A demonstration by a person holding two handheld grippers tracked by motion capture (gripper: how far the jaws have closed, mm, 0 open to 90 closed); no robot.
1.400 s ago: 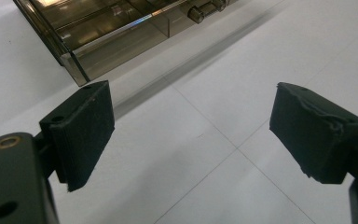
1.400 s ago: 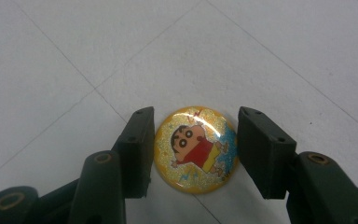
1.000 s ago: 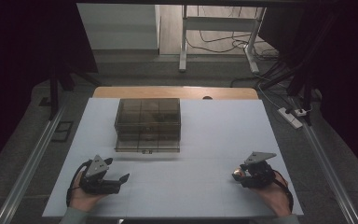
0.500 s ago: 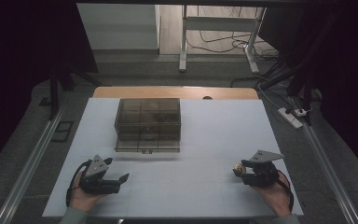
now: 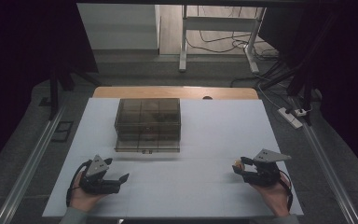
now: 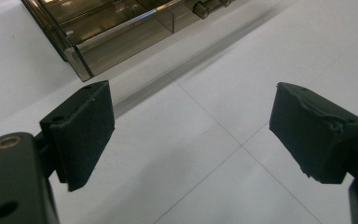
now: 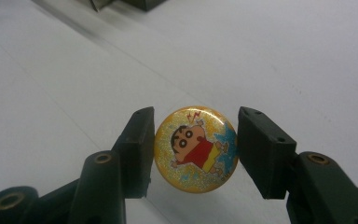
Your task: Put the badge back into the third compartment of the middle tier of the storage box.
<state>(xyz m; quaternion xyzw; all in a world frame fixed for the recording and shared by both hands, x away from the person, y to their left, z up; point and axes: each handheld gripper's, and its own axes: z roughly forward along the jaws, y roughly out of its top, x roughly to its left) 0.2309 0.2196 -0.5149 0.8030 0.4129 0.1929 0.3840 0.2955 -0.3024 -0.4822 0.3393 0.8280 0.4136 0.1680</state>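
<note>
1. Since the earlier frames the right gripper [image 5: 240, 167] has edged slightly lower and toward the person's near edge of the table [image 5: 205, 196]; the left gripper [image 5: 121, 179] has barely shifted.
2. That small move looks like a carry under way: the right gripper has a badge [image 7: 196, 148] clamped edge-on between its jaws, lifted off the table, so the pick-up seems done and the placing is still to come.
3. Nearest the right gripper's jaws is the badge itself, a round, glittery yellow disc with a cartoon figure, touching both pads. In the high view it shows as a small yellow spot [image 5: 237, 164] at the gripper's tip.
4. The left gripper's jaws stand wide apart with nothing between them, just bare table below.
5. Just ahead of the left gripper's jaws, slightly to their left, is the near corner of a box [image 6: 116, 32], smoky clear plastic with a latch on its front. It sits closed, judging by the high view [image 5: 148, 123].
6. From the right gripper the box lies well ahead, a corner at the top of its view.
7. Count: two grippers, one badge, one box with several compartments, one table.
</note>
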